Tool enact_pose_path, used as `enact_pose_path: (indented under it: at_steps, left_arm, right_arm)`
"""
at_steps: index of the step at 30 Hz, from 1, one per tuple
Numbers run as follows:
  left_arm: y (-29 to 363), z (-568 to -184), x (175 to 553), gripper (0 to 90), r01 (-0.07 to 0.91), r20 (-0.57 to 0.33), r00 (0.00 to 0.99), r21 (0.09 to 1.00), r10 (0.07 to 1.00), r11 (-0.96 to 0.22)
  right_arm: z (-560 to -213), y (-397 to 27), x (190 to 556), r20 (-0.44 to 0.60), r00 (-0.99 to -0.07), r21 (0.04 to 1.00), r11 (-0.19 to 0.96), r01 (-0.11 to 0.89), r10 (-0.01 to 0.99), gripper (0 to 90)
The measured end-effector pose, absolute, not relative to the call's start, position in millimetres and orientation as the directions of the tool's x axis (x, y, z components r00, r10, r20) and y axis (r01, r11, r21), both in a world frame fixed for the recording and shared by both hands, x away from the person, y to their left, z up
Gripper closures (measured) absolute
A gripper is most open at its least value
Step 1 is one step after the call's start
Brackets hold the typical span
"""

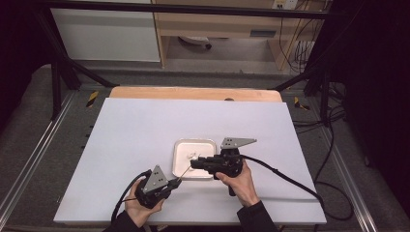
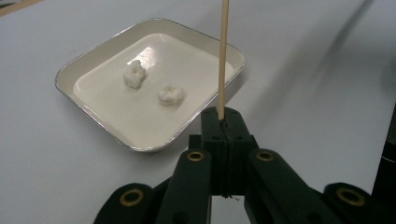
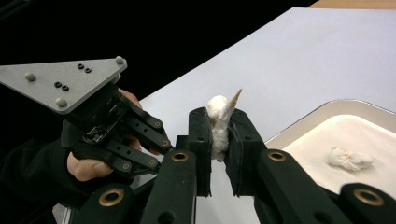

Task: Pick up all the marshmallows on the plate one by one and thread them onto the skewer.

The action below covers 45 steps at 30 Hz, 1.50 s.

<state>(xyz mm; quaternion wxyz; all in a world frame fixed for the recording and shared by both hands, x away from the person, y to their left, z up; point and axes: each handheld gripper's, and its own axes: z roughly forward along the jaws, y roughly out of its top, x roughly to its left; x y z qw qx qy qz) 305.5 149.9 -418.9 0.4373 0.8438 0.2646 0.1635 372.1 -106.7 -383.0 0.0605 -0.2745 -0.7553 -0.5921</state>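
Your left gripper (image 1: 177,182) sits at the near edge of the table (image 1: 135,130), its jaws pressed together on the butt of a thin wooden skewer (image 2: 222,56); in the high view the stick runs up and to the right from that grip, toward your right hand. That long axis is what the coming move turns on: the skewer's point (image 3: 235,97) has already come through the white marshmallow-like piece (image 3: 216,122) that your right gripper (image 3: 219,135) clamps between its pads, so the piece lies straight along the stick from the left claw, and I judge any further push must follow that line, not cross it, or the tip will tear out sideways. The right gripper is the nearer one to the piece, since it holds it; the left only steers the stick. Further right lies the shallow white tray (image 2: 116,135), just beyond the skewer and below the right gripper's jaws in the high view. In the left gripper view two more white pieces rest in it, one (image 2: 134,74) farther in, one (image 2: 170,94) nearer the middle, apart from each other and clear of the rim. In the right gripper view one such piece (image 3: 349,157) shows on the tray floor, untouched.
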Motion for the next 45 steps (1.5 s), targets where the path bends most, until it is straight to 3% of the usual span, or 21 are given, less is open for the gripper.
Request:
enact_pose_path:
  at_steps: [9, 11, 13, 26, 34, 40, 45]
  left_arm:
    - [149, -414, 305, 89.1, 0.293, 0.021, 0.816, 0.846, 0.578, -0.445]
    - [145, -410, 303, 89.1, 0.259, 0.086, 0.802, 0.841, 0.592, -0.474]
    - [149, -414, 306, 89.0, 0.292, 0.035, 0.805, 0.847, 0.593, -0.445]
    - [144, -418, 309, 88.9, 0.309, 0.036, 0.796, 0.835, 0.604, -0.456]
    - [156, -421, 314, 88.8, 0.36, -0.019, 0.779, 0.833, 0.627, -0.421]
    - [167, -422, 314, 88.7, 0.371, -0.03, 0.771, 0.832, 0.636, -0.411]
    - [177, -421, 315, 88.6, 0.384, -0.048, 0.76, 0.838, 0.649, -0.388]
  right_arm:
    - [-390, -102, 370, 0.43, -0.839, 0.844, 0.182, 0.504, 0.333, 81.4]
    - [-402, -93, 368, 0.447, -0.838, 0.829, 0.206, 0.519, 0.312, 81.2]
    - [-403, -91, 367, 0.443, -0.841, 0.841, 0.181, 0.51, 0.312, 81.2]
    - [-422, -81, 366, 0.458, -0.827, 0.816, 0.216, 0.536, 0.325, 77.4]
    - [-402, -93, 366, 0.359, -0.832, 0.858, 0.202, 0.473, 0.423, 50.5]
    - [-398, -103, 370, 0.256, -0.819, 0.868, 0.25, 0.428, 0.513, 23.1]
    - [-405, -108, 376, 0.228, -0.801, 0.858, 0.274, 0.434, 0.554, 10.7]
